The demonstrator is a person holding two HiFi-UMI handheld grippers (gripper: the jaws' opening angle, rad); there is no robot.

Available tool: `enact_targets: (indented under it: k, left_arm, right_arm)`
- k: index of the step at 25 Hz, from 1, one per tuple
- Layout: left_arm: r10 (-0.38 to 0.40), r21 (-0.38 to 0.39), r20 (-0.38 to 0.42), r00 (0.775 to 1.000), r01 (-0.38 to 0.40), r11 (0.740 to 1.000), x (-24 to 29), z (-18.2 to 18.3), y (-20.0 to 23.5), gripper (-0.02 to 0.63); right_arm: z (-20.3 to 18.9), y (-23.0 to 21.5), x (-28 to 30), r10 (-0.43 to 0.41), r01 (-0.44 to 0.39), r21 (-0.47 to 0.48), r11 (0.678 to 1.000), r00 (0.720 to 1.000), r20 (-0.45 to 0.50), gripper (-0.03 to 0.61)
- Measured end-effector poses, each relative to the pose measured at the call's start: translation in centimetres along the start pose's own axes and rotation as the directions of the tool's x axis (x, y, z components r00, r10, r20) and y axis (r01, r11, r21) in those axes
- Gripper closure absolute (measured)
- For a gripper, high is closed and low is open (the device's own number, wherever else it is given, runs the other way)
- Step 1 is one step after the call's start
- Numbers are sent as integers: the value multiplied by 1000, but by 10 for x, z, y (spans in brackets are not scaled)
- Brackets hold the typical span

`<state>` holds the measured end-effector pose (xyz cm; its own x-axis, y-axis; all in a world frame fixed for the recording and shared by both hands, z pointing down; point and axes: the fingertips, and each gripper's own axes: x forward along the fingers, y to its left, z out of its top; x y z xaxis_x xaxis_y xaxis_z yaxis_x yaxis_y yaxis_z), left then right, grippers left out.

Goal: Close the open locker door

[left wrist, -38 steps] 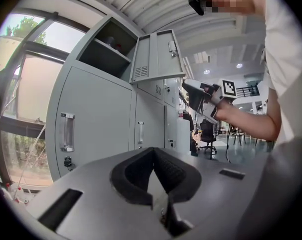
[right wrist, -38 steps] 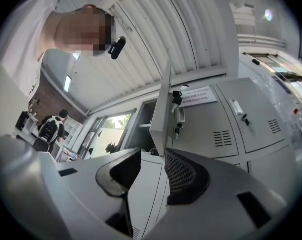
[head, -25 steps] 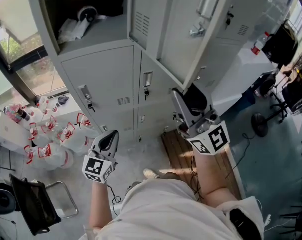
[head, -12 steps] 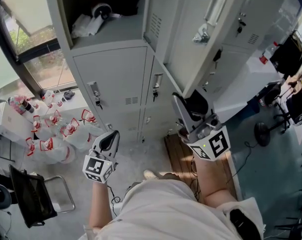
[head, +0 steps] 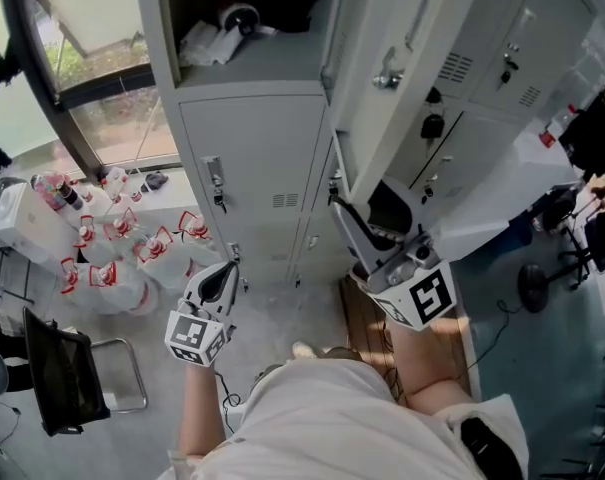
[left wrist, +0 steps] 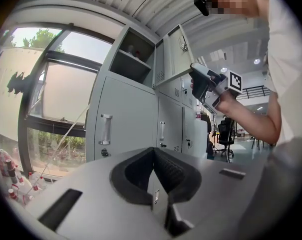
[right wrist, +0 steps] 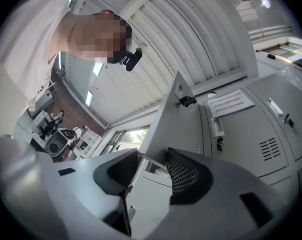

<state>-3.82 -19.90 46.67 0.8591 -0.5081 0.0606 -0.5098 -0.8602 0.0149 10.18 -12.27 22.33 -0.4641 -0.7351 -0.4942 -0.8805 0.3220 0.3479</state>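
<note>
Step in hand: approach. The open locker door (head: pixel 382 118) has not been pushed yet and stands swung well out from its compartment (head: pixel 252 38).
Door, place: upper centre of the head view, hinged on its left edge and reaching down and right. Its lower corner is just above the right gripper (head: pixel 357 230).
Right gripper: tilted upward below the door, at centre right of the head view. The jaws have just been opening and now stand wide apart. Nothing is pressed between the pads. In the right gripper view the door's edge only shows through the gap, beyond the tips.
Left gripper (head: pixel 217 280): lower left of centre, held low and level toward the closed lower lockers. Its jaw tips are together and it holds nothing. Judged idle.
Contact: none visible on the door.
Next move, judged: bring the right gripper against the door's outer face near the free edge, then swing it left toward the frame until it seats.
Watch for: the latch handle (head: pixel 387 73) on the door.
</note>
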Motion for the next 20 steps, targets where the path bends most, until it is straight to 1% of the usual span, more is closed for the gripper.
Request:
enact_targets:
  k: [3,8,14,20]
  left_arm:
    - [25,0,-1,1000,-25,1000,-9,1,6,611]
    - [75,-3,-5,997,-75,997,-28,-1,17,611]
    - [139,-11,-10,990,-139,990,-49,-5,30,611]
    - [190,-4,-14,982,-190,982,-69,-4,39,611]
  right_arm:
    - [-2,10,10,33,-33,5,999,999,4,399]
    - [-6,25,27,77,-78,14,997,997,21,390]
    - [-12,38,47,128,-130,46,991,991,41,397]
    - [-19,45,65,157,-161,92,983,986,56,405]
